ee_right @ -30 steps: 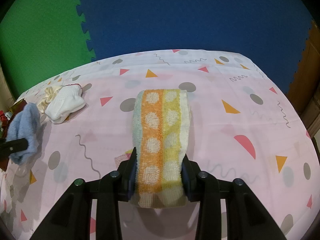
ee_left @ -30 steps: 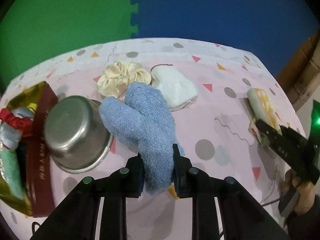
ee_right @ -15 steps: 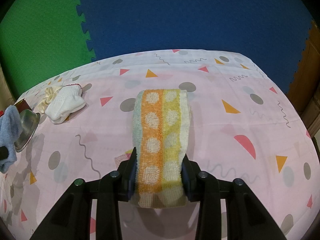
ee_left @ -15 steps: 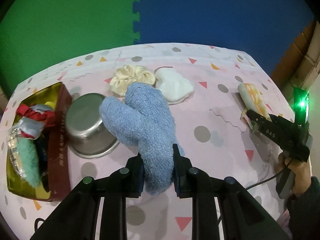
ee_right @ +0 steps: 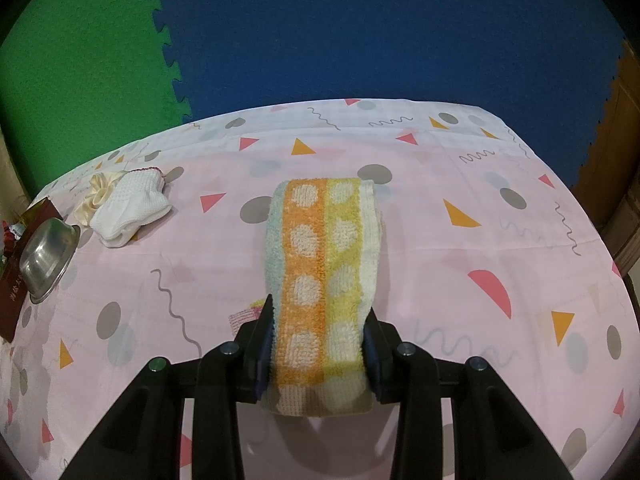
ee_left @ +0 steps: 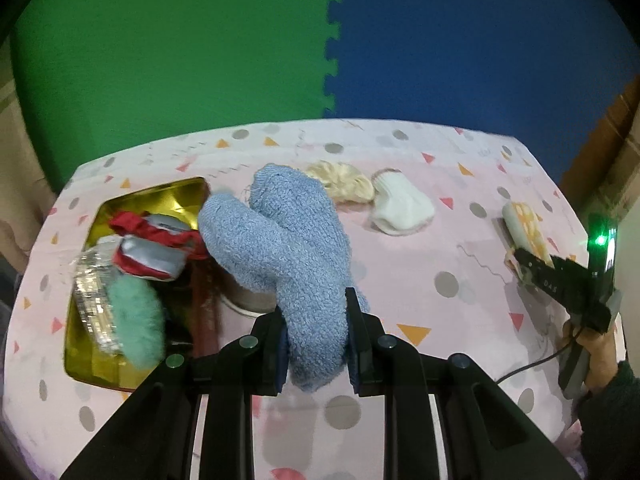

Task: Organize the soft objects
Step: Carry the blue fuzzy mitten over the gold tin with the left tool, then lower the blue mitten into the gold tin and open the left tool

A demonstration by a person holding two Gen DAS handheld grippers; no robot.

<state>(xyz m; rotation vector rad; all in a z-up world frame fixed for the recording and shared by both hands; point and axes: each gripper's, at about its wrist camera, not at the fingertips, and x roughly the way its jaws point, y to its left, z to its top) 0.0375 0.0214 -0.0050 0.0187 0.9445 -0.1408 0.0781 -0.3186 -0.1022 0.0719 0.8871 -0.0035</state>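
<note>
My left gripper is shut on a fluffy blue sock and holds it in the air beside a gold tray with red sides that holds several soft things, a mint fluffy piece among them. My right gripper is shut on a folded orange-and-yellow dotted towel low over the pink tablecloth; it also shows in the left wrist view. A white sock and a cream scrunchie lie together on the cloth, also in the right wrist view: sock, scrunchie.
A steel bowl lies tilted against the tray's red side; the blue sock mostly hides it in the left wrist view. A small pink-striped cloth lies under the right gripper. Green and blue foam mats stand behind the table.
My left gripper has lifted and moved left with the blue sock, from over the bowl toward the gold tray. The right gripper and towel have not moved.
</note>
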